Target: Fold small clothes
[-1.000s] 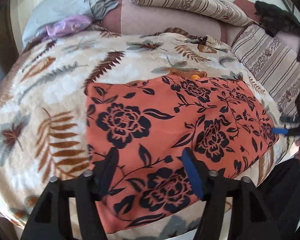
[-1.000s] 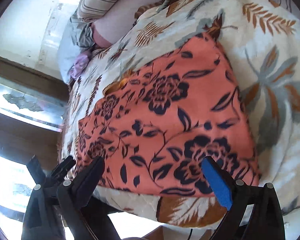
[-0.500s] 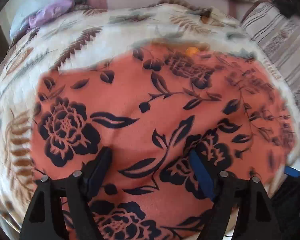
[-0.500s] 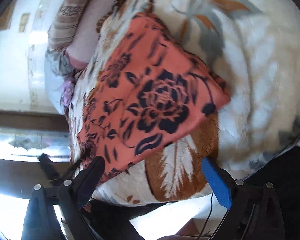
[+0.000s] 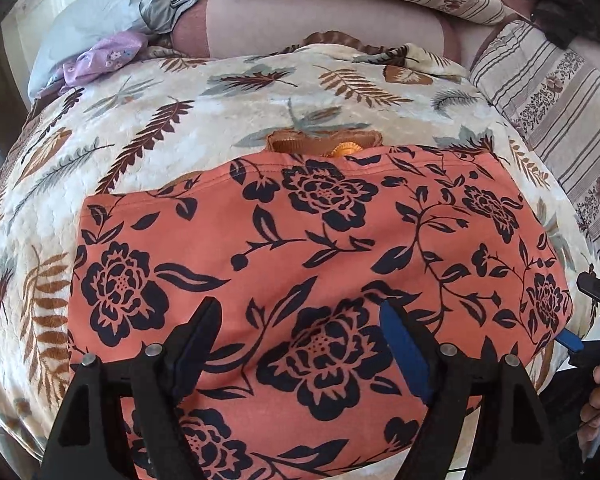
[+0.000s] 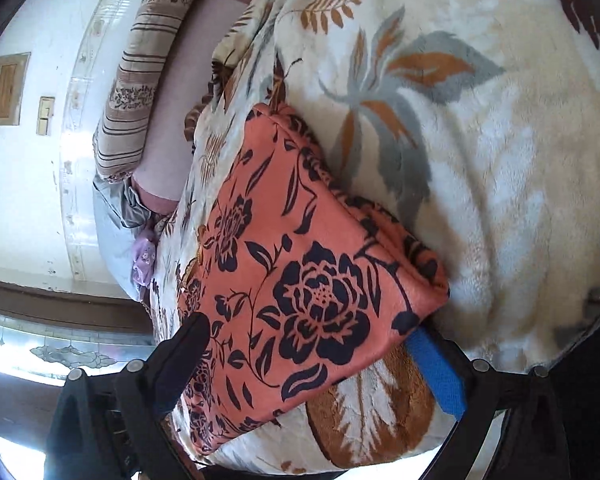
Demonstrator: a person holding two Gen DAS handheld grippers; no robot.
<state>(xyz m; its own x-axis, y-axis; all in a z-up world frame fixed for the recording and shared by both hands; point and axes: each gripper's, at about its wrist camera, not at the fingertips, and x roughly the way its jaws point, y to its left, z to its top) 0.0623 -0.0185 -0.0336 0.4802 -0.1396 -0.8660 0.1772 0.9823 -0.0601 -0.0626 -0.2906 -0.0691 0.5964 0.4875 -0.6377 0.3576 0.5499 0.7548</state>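
Lying flat on leafy blanket (image 5: 148, 152), orange floral garment (image 5: 300, 248) (folded), both claws spread

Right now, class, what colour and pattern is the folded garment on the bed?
Orange folded garment with dark navy flowers and leaves; clearest in the left wrist view.

The floral garment (image 5: 320, 280) covers most of an orange ruffled piece (image 5: 324, 144). The left gripper (image 5: 300, 348) hides the garment's near hem, and the frame edge crops the right gripper (image 5: 580, 344).

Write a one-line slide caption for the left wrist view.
Open left gripper poised over an orange garment with black flower print, spread on a cream leaf-patterned blanket.
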